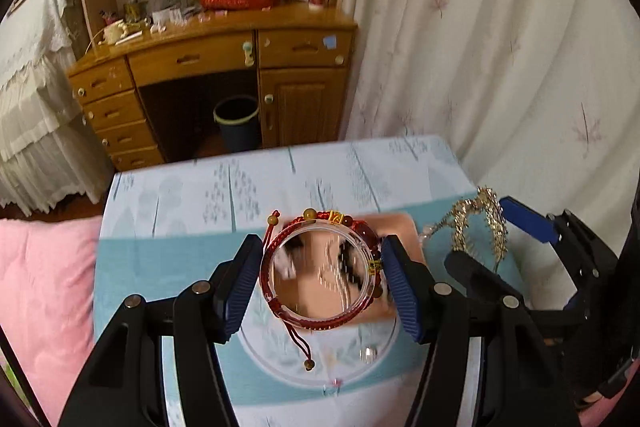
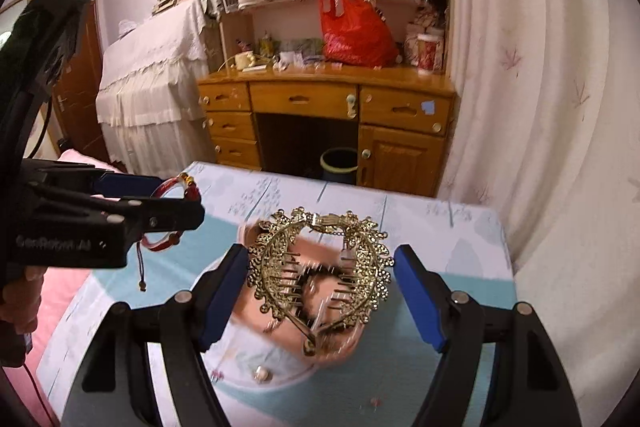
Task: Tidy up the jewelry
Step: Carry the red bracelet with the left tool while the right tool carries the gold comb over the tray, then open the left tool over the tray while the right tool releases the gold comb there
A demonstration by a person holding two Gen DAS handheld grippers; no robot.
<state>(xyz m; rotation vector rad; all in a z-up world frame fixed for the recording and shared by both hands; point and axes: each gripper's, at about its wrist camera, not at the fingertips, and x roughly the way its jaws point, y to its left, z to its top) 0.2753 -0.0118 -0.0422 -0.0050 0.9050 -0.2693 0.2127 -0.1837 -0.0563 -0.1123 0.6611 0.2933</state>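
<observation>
Left gripper pinches the bangle across its width, both blue pads pressed on the rim. A red cord bracelet is wrapped round the bangle, so I carry both as one; its tassel hangs free. Right gripper holds the gold comb: left pad touches its edge, but at the right pad I see a gap, so I can't confirm a firm clamp. Both pieces hang in the air over the pink tray on the table. I judge I grip each across its widest span so it can't swing or slip. A small bead lies on the table near the tray. Likely risk: the comb drops.
</observation>
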